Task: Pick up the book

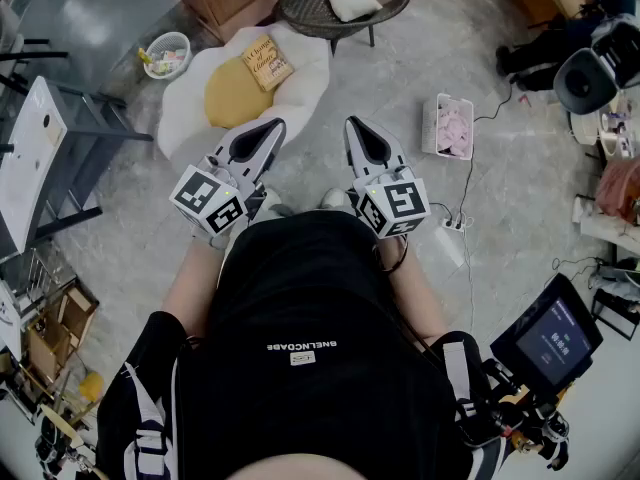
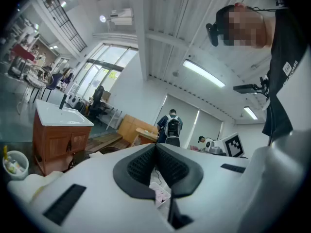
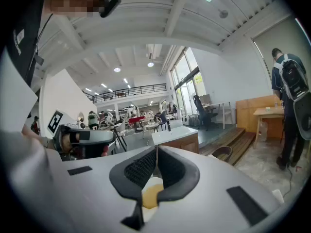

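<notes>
The book (image 1: 268, 62), tan-covered with dark lettering, lies on a yellow cushion (image 1: 232, 93) on a white flower-shaped seat (image 1: 305, 83) on the floor ahead of me. My left gripper (image 1: 272, 125) is held level just short of the seat's near edge, jaws shut and empty. To its right, my right gripper (image 1: 353, 124) is also shut with nothing in it, tipped slightly down. Seen from the left gripper view, the left gripper (image 2: 156, 147) has its dark pads pressed together. The right gripper (image 3: 156, 152) shows the same, with the yellow cushion (image 3: 151, 194) peeking below its jaws.
A round wicker table (image 1: 385, 6) with a white pillow stands behind the seat. A white basket (image 1: 448, 126) of pink items and a power strip (image 1: 455, 224) lie to the right. A small bin (image 1: 167, 55) and grey rack (image 1: 60, 148) are at left.
</notes>
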Motion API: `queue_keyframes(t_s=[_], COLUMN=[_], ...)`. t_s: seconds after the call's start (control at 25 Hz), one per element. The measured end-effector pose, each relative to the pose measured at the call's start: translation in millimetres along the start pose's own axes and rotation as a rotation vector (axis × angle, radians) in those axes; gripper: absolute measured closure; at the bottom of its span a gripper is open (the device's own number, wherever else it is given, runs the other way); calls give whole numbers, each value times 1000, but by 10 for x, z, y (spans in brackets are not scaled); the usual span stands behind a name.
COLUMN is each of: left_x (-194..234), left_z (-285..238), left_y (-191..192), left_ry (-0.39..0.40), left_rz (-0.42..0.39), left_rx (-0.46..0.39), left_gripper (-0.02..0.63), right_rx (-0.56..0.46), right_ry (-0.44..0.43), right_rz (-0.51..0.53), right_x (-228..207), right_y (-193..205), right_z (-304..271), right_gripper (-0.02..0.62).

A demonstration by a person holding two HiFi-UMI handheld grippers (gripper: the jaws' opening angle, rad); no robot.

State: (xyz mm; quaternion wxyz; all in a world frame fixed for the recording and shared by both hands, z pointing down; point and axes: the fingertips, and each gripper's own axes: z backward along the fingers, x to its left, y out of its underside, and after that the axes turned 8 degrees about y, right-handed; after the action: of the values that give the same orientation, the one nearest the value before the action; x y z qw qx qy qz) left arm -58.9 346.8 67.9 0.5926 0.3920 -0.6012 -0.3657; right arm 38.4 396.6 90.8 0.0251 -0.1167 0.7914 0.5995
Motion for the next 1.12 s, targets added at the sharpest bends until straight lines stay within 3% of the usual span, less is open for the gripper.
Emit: queue_keyframes(t_s=[0.16,0.44,0.68,1.12], left_x=[-138,-312,-477,-672], left_z=[-113,-440,-736,-918], left_y=[106,295,440,780], left_ry=[-1,-19,-83,-159], left_rz=[-51,-29,-22,-30], left_rx=[49,92,108,141], left_gripper=[592,592,592,592], right_rx=[-1,3,-3,6], right_ry=[-15,-36,-71,-135], right_rz=[10,-7,-38,-90], right_x=[-81,-443,-823,-1092], right_y=[32,44,27,245], right_z=[99,258,404,533], right_gripper=[563,563,563,563])
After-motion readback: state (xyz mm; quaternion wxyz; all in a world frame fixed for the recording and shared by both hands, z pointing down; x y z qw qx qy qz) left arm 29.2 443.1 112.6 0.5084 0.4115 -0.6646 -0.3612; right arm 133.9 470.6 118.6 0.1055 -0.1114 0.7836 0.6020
